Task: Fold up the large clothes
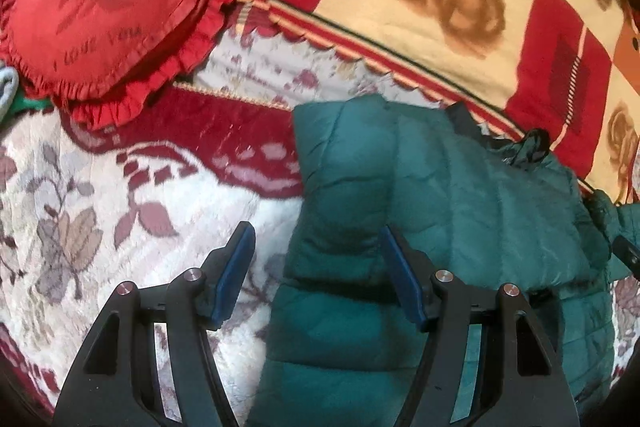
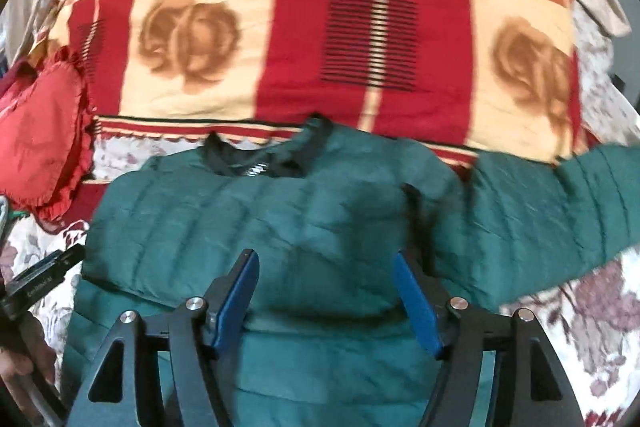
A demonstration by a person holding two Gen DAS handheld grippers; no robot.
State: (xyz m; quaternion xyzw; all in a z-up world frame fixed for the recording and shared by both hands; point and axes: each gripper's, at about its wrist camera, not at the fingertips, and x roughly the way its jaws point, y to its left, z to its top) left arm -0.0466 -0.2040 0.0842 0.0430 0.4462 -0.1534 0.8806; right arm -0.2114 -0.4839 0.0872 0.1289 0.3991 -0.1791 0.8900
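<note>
A dark green quilted puffer jacket lies on a floral bedspread, collar toward a folded quilt. Its left sleeve is folded across the body; the other sleeve stretches out to the right. My left gripper is open above the jacket's left edge, one blue pad over the bedspread, the other over the jacket. My right gripper is open above the middle of the jacket, with nothing pinched between its blue pads. The left gripper's black body shows at the left edge of the right wrist view.
A red heart-shaped frilled cushion lies to the left of the jacket. A folded red, cream and orange rose-patterned quilt runs behind the collar. The cream and maroon floral bedspread spreads around the jacket.
</note>
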